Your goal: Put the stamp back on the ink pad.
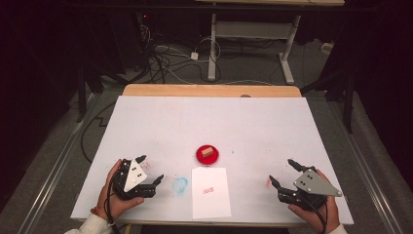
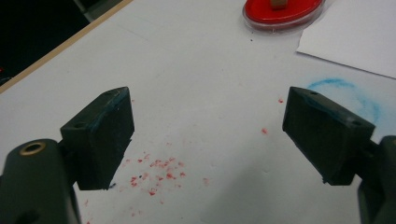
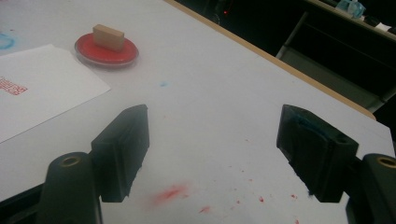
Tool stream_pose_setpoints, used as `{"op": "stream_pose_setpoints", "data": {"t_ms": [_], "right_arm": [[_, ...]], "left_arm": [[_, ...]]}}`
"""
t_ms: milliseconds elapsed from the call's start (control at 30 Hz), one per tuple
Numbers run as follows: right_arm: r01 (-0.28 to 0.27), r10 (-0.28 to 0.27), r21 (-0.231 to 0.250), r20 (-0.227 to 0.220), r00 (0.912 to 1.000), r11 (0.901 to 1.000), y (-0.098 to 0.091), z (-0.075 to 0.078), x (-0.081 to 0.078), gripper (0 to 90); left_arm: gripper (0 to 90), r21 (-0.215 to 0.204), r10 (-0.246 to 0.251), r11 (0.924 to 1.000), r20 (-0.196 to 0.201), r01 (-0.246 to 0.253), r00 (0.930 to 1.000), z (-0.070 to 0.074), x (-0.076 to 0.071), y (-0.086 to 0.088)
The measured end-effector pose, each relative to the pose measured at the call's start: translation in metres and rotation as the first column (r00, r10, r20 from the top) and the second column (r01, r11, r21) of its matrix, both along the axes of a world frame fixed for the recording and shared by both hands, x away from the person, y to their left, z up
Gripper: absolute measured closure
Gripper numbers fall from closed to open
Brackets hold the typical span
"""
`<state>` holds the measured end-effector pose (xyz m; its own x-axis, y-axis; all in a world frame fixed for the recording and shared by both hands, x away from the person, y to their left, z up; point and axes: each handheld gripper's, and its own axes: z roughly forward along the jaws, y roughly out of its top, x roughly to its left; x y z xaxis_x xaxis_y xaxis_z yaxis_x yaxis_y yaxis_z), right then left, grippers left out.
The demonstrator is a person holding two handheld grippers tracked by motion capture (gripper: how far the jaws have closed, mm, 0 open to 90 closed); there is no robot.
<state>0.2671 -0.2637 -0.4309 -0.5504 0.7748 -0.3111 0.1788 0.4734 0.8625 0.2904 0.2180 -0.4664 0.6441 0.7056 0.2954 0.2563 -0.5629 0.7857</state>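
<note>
left gripper (image 1: 152, 170), right gripper (image 1: 279, 171): wide, empty | wooden stamp (image 1: 207, 151): small tan block, seemingly upright on red ink pad (image 1: 200, 157)

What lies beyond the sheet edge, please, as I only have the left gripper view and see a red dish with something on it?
Observer: The sheet of paper bears a red stamp print at its middle.
Operator: And the thing on the dish?
Observer: A small wooden block lies on the red ink pad.
Operator: Where is the other gripper?
Observer: The right gripper rests open at the table's right, away from the paper.
</note>
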Motion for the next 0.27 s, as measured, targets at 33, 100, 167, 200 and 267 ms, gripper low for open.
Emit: {"op": "stream_pose_setpoints", "data": {"t_ms": [33, 100, 167, 200, 267], "right_arm": [[0.002, -0.002, 0.003, 0.000, 1.0000, 1.0000, -0.0008, 0.0001, 0.0006, 25.8], [0.005, -0.005, 0.007, -0.003, 1.0000, 1.0000, -0.0016, -0.0001, 0.0014, 25.8], [0.002, -0.001, 0.007, -0.004, 1.0000, 1.0000, -0.0013, -0.0005, 0.0015, 25.8], [-0.001, 0.001, 0.007, -0.005, 1.0000, 1.0000, -0.0012, -0.0007, 0.0017, 25.8], [0.000, 0.000, 0.010, -0.008, 1.0000, 1.0000, -0.0014, -0.0014, 0.0021, 25.8]], "left_arm": [[16.5, 0.001, -0.001, 1.0000, -0.001, 0.001, 1.0000, -0.0001, 0.0001, 0.0000], [16.6, 0.003, 0.002, 1.0000, -0.005, -0.002, 1.0000, -0.0002, 0.0003, 0.0003], [16.6, 0.002, 0.005, 1.0000, -0.004, -0.005, 1.0000, 0.0000, 0.0006, 0.0008], [16.5, 0.001, 0.006, 1.0000, -0.004, -0.006, 1.0000, 0.0001, 0.0007, 0.0010], [16.6, -0.002, 0.006, 1.0000, -0.004, -0.006, 1.0000, 0.0002, 0.0014, 0.0006]]}}
